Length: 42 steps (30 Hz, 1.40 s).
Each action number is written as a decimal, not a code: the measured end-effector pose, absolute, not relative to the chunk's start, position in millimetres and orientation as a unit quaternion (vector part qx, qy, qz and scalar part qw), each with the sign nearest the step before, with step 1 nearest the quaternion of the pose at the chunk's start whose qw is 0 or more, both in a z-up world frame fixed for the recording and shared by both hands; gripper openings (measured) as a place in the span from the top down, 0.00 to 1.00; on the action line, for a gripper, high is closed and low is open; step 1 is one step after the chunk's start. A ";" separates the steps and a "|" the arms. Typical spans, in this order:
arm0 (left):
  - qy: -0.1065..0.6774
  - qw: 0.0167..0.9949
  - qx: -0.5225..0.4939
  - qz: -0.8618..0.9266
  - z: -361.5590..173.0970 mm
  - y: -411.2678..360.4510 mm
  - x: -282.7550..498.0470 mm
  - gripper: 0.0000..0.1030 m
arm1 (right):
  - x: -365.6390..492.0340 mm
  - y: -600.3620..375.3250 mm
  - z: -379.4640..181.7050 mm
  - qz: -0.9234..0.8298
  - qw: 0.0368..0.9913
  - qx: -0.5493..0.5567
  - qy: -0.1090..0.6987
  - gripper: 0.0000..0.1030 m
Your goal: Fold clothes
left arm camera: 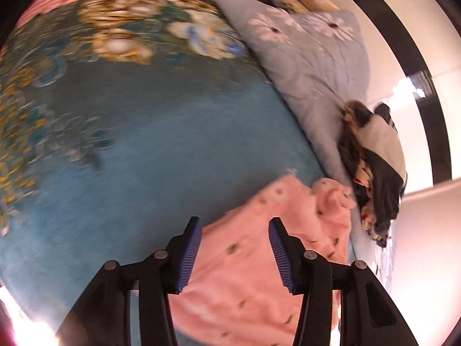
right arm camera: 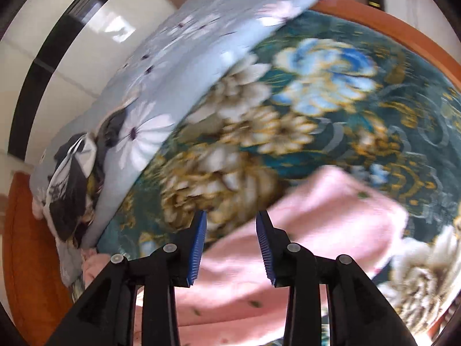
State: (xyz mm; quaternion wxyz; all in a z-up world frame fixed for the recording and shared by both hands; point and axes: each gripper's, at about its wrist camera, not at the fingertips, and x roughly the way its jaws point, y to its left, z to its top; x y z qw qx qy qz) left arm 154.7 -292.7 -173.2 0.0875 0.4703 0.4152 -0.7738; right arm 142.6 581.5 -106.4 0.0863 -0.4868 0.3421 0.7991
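We take the pink garment as landmark: it lies rumpled on the blue blanket, directly under both tools. The left gripper is released, its 2 jaws spread above the cloth and holding nothing; the right gripper is likewise spread wide and empty over the same garment. Both views are motion-blurred, so we cannot tell which edges are sleeves or hems, nor whether a fold is already laid in. Risks, in our judgement: the plush fabric may bunch, so a jaw could pinch 2 layers or snag the blanket beneath; a grasp placed blind in the blur could take the wrong edge. Beyond the garment, a dark clothes pile rests against the grey quilt, near enough to be dragged along. No container shows in either view.
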 end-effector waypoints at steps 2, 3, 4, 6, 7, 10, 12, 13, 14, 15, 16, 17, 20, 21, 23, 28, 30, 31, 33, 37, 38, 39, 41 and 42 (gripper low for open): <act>0.398 0.077 0.483 -0.776 -178.4 -281.4 128.4 0.47 | 91.8 516.5 -105.9 0.803 0.018 -0.513 0.301 0.63; 0.390 0.077 0.490 -0.775 -181.9 -275.9 117.4 0.47 | 68.4 482.1 -105.8 0.804 -0.016 -0.527 0.276 0.63; 0.387 0.076 0.492 -0.776 -184.9 -271.3 110.4 0.47 | 44.9 447.8 -105.8 0.802 -0.050 -0.539 0.251 0.63; 0.385 0.073 0.490 -0.778 -190.6 -263.2 101.4 0.47 | 10.9 383.7 -110.1 0.797 -0.099 -0.556 0.217 0.62; 0.383 0.074 0.490 -0.780 -193.7 -259.4 99.8 0.47 | -5.4 351.9 -112.6 0.793 -0.123 -0.563 0.200 0.62; 0.372 0.083 0.493 -0.782 -204.2 -250.1 100.6 0.47 | -48.1 266.7 -123.5 0.775 -0.182 -0.578 0.177 0.62; 0.369 0.089 0.495 -0.781 -212.0 -246.7 101.9 0.47 | -73.0 218.4 -133.7 0.762 -0.210 -0.587 0.177 0.62; 0.370 0.091 0.495 -0.781 -215.5 -246.4 103.5 0.47 | -82.9 196.7 -140.0 0.755 -0.219 -0.592 0.178 0.62; 0.373 0.091 0.495 -0.780 -218.9 -246.5 105.2 0.47 | -91.7 178.9 -147.6 0.750 -0.222 -0.597 0.179 0.62; 0.375 0.092 0.495 -0.779 -221.9 -246.8 107.1 0.47 | -100.4 162.0 -155.3 0.744 -0.224 -0.603 0.180 0.62; 0.378 0.091 0.493 -0.778 -223.9 -247.7 109.1 0.47 | -109.1 145.0 -163.1 0.739 -0.225 -0.609 0.181 0.62; 0.381 0.089 0.491 -0.778 -225.3 -248.8 111.1 0.47 | -115.5 132.3 -170.0 0.736 -0.224 -0.613 0.178 0.62; 0.384 0.084 0.489 -0.779 -228.5 -250.4 113.2 0.47 | -129.1 102.4 -188.6 0.729 -0.219 -0.626 0.169 0.62; 0.383 0.082 0.489 -0.779 -229.3 -250.5 112.9 0.47 | -132.3 96.1 -192.5 0.728 -0.215 -0.629 0.167 0.62; 0.383 0.082 0.490 -0.779 -229.9 -250.6 111.7 0.47 | -137.2 86.4 -199.8 0.727 -0.208 -0.633 0.167 0.62; 0.385 0.082 0.488 -0.779 -230.8 -251.2 112.6 0.45 | -139.5 70.7 -213.0 0.726 -0.191 -0.639 0.168 0.62; 0.389 0.082 0.487 -0.778 -231.5 -251.9 114.0 0.45 | -135.8 61.8 -214.8 0.731 -0.182 -0.642 0.141 0.76; 0.391 0.082 0.486 -0.778 -231.9 -252.3 114.7 0.45 | -132.7 58.4 -214.7 0.733 -0.183 -0.642 0.126 0.90; 0.395 0.082 0.484 -0.777 -232.1 -253.0 116.3 0.45 | -125.3 56.1 -210.6 0.737 -0.193 -0.638 0.108 0.90; 0.400 0.083 0.480 -0.777 -227.2 -253.0 120.5 0.45 | -108.8 79.6 -187.0 0.748 -0.214 -0.616 0.125 0.92; 0.400 0.083 0.479 -0.777 -225.5 -252.7 121.5 0.45 | -100.4 102.1 -179.2 0.755 -0.202 -0.608 0.137 0.92; 0.401 0.083 0.478 -0.777 -223.4 -252.3 122.5 0.45 | -91.0 127.8 -171.4 0.764 -0.185 -0.600 0.150 0.92; 0.401 0.082 0.477 -0.778 -218.7 -251.1 125.1 0.45 | -72.3 179.2 -155.6 0.779 -0.151 -0.582 0.176 0.92; 0.402 0.082 0.476 -0.778 -216.5 -250.6 126.6 0.45 | -62.9 204.8 -147.8 0.786 -0.134 -0.573 0.189 0.92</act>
